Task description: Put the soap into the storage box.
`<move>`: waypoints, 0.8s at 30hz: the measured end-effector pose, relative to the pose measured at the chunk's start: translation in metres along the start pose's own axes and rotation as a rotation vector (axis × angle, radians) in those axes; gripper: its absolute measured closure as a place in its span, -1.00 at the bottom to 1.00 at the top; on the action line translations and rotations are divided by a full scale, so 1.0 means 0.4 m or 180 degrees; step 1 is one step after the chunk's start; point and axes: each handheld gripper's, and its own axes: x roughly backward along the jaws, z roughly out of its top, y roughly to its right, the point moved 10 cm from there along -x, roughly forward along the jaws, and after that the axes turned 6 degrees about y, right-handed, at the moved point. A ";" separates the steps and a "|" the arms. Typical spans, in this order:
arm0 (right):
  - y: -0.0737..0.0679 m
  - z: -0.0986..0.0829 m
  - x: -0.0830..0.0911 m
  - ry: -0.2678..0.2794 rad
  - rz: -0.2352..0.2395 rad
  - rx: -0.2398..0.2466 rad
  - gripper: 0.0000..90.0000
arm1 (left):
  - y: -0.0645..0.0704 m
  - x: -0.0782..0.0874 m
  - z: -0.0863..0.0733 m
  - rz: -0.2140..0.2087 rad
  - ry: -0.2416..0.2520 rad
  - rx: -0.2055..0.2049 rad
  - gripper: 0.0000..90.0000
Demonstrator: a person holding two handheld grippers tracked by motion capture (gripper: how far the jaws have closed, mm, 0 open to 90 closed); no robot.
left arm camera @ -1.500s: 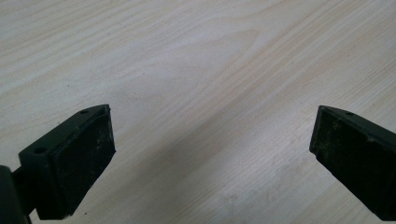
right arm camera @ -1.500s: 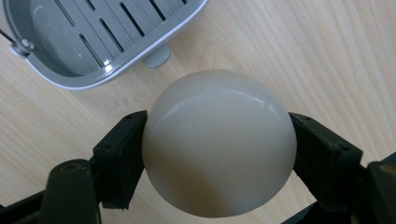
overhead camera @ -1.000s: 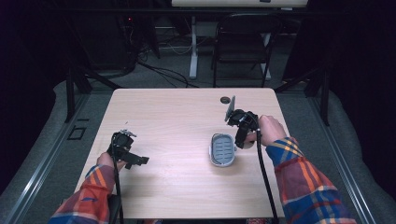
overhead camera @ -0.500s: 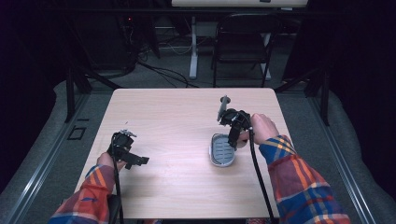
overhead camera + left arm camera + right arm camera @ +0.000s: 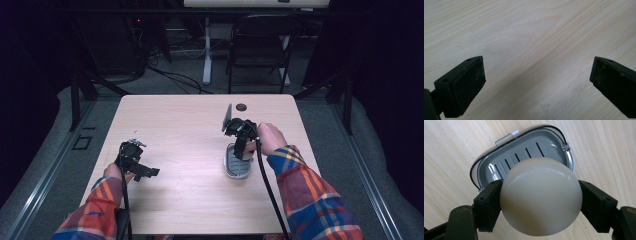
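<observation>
Your right gripper (image 5: 540, 202) pinches a pale soap (image 5: 541, 196) just above a grey dish (image 5: 524, 148) on the table's (image 5: 190, 125) right side. Your left gripper (image 5: 537, 80) hangs spread wide over bare wood, well apart.

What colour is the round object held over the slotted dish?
Creamy off-white round object, best in the right gripper view.

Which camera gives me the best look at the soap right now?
The right gripper view: the cream soap sits large between the right gripper's jaws, above the grey dish. In the high view that gripper hides it.
</observation>
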 end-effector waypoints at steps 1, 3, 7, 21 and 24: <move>0.000 0.000 0.000 0.0000 0.0000 0.0000 -0.46 | 0.000 0.000 0.000 0.0000 0.0000 0.0000 -1.00; -0.004 0.006 -0.005 -0.0010 0.0026 0.0013 -0.46 | 0.000 0.000 0.000 -0.0002 -0.0001 0.0001 -1.00; -0.009 0.014 -0.012 0.0011 0.0052 0.0011 -0.46 | 0.000 0.000 0.000 -0.0003 -0.0005 0.0001 -1.00; -0.027 0.023 -0.040 -0.0023 0.0129 0.0048 -0.46 | 0.001 0.000 -0.001 -0.0010 -0.0014 0.0004 -1.00; -0.029 0.019 -0.052 -0.0054 0.0135 0.0049 -0.46 | 0.002 -0.001 -0.001 -0.0011 -0.0012 0.0012 -1.00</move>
